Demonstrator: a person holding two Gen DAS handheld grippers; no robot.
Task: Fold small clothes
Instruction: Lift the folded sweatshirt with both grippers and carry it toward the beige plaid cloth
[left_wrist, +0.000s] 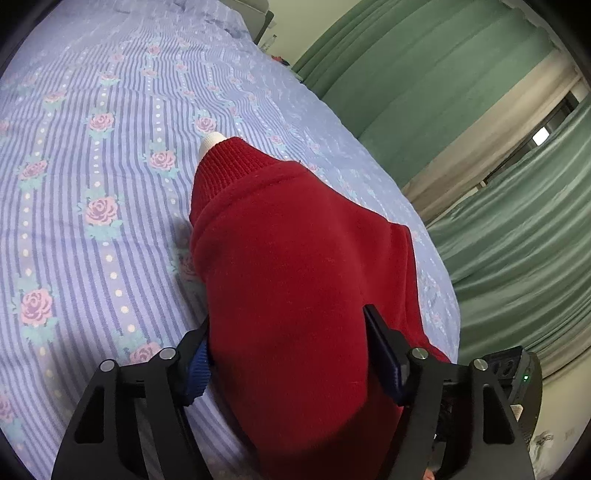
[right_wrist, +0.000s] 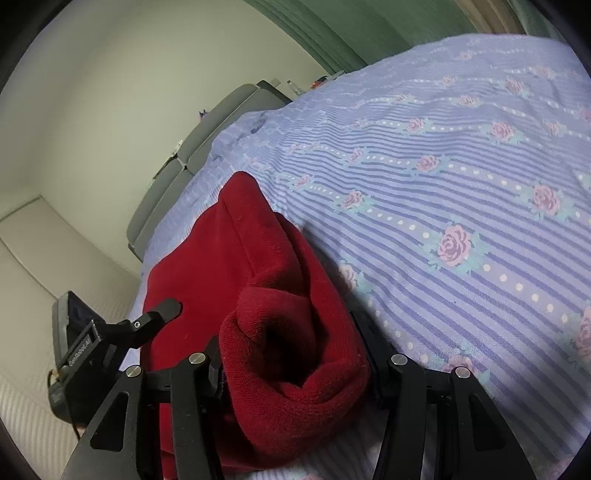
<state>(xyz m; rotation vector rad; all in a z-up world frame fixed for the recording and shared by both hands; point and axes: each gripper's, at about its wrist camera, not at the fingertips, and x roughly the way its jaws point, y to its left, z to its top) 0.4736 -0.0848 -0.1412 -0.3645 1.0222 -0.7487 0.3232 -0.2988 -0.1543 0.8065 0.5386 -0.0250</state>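
Observation:
A small red fleece garment (left_wrist: 291, 266) with a ribbed red collar (left_wrist: 232, 162) and a white tip (left_wrist: 211, 142) lies on the bed. My left gripper (left_wrist: 286, 350) straddles its near part, jaws wide apart with fabric bulging between the blue pads (left_wrist: 197, 373). In the right wrist view the same garment (right_wrist: 236, 266) lies bunched, and its ribbed cuff opening (right_wrist: 291, 358) sits between the wide-apart jaws of my right gripper (right_wrist: 291, 347). The left gripper's fingers (right_wrist: 162, 314) show at the left, on the garment's edge.
The bed has a blue striped sheet with pink roses (left_wrist: 99, 206), also in the right wrist view (right_wrist: 461, 206). Green curtains (left_wrist: 461, 129) hang past the bed's right edge. A grey headboard (right_wrist: 192, 158) and a pale wall stand behind.

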